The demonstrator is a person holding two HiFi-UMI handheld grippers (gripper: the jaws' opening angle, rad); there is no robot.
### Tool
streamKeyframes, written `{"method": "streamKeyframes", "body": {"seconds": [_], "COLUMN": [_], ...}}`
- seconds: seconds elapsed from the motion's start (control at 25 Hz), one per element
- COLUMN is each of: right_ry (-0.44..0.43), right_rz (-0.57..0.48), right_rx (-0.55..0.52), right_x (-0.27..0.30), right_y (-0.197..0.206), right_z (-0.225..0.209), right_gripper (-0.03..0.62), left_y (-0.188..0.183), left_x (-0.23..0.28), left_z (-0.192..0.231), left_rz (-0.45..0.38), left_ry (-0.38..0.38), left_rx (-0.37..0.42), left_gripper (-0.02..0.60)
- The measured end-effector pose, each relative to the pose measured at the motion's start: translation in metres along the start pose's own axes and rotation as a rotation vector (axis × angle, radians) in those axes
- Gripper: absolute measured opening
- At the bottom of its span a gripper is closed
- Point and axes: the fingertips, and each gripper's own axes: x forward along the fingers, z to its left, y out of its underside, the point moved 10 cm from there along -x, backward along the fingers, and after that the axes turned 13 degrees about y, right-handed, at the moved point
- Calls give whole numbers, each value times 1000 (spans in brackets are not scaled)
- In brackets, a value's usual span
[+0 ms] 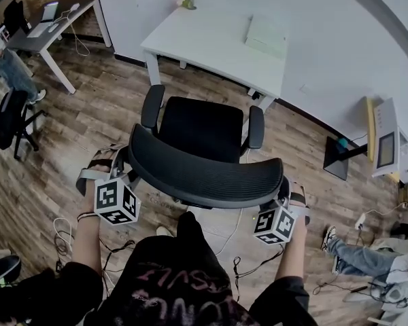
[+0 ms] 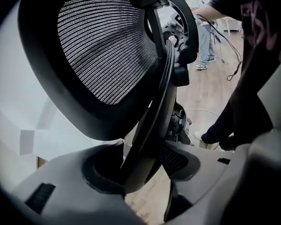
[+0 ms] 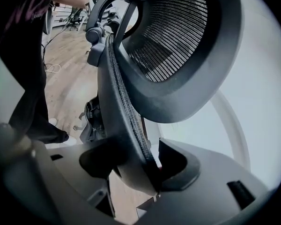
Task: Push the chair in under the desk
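A black mesh office chair (image 1: 200, 141) stands on the wood floor just short of the white desk (image 1: 204, 43), its seat facing the desk. My left gripper (image 1: 124, 172) is shut on the left edge of the chair's backrest (image 2: 152, 125). My right gripper (image 1: 280, 199) is shut on the backrest's right edge (image 3: 126, 125). In both gripper views the backrest rim (image 3: 145, 172) sits clamped between grey jaws, with the mesh headrest (image 2: 103, 50) above.
A pale box (image 1: 266, 36) and a small plant (image 1: 185, 3) sit on the desk. Another desk (image 1: 51, 22) and a black chair (image 1: 10, 117) are at the left. Cables (image 1: 64, 233) lie on the floor near my feet. A seated person's legs (image 1: 357, 253) are at the right.
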Motion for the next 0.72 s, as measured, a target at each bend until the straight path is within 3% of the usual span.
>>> {"method": "streamKeyframes", "body": {"seconds": [0.72], "right_ry": [11], "right_rz": [-14], "right_rx": [-5], "right_x": [60], "right_y": [-17], "right_z": [-22], "right_gripper": [264], "left_y": [7], "left_x": [29], "left_z": [58], "left_rz": [3], "left_ry": [-30], "left_rx": [-17], "left_gripper": [261]}}
